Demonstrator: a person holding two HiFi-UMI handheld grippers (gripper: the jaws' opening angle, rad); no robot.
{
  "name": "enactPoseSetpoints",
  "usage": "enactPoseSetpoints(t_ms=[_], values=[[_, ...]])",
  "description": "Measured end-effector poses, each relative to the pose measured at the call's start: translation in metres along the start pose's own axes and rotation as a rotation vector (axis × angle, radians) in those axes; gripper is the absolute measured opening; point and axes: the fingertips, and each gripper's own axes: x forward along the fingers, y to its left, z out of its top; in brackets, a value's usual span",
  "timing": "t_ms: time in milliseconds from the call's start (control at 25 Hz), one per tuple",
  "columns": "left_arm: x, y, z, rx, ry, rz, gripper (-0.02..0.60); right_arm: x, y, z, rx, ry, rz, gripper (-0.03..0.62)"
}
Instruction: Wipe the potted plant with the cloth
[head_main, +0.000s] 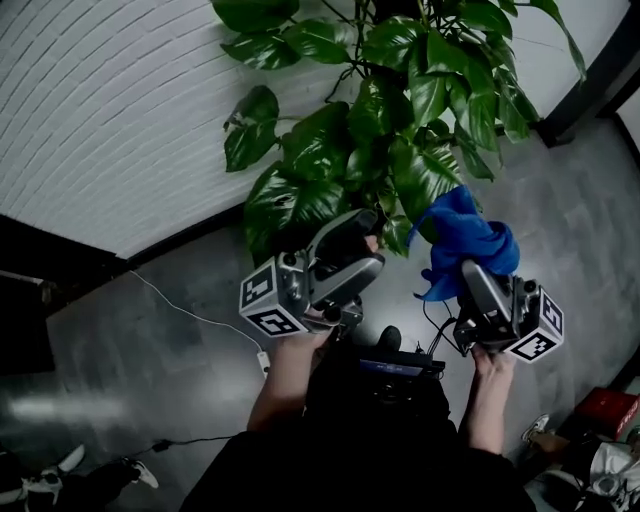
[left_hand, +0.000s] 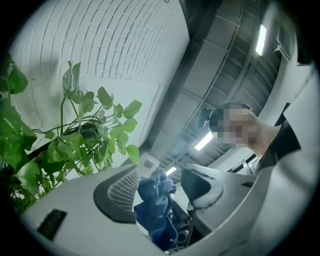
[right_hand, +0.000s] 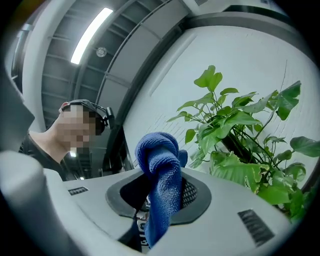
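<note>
Blue cloth, judged soft and light, is pinched at its bunch by right gripper, centre right, beside plant. Left gripper is held half open, empty.

The potted plant is standing far off, before the wall. The left gripper is sitting near, just by its leaves. The right gripper is sitting to its right, with the cloth in its jaws, maybe touching a leaf.
</note>
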Motion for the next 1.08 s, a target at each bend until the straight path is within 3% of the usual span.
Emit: enactPoseSetpoints(t_ms=[800,1080], values=[[0.045,-0.012,-0.051,0.02,0.075,0.046,0.21,-0.034,-0.013,0.023,0.071,0.024,0.098,0.114],[0.052,-0.003,-0.07,0.03,0.102,0.071,0.193,-0.051,-0.03,0.023,0.098,0.015,0.098,0.114]])
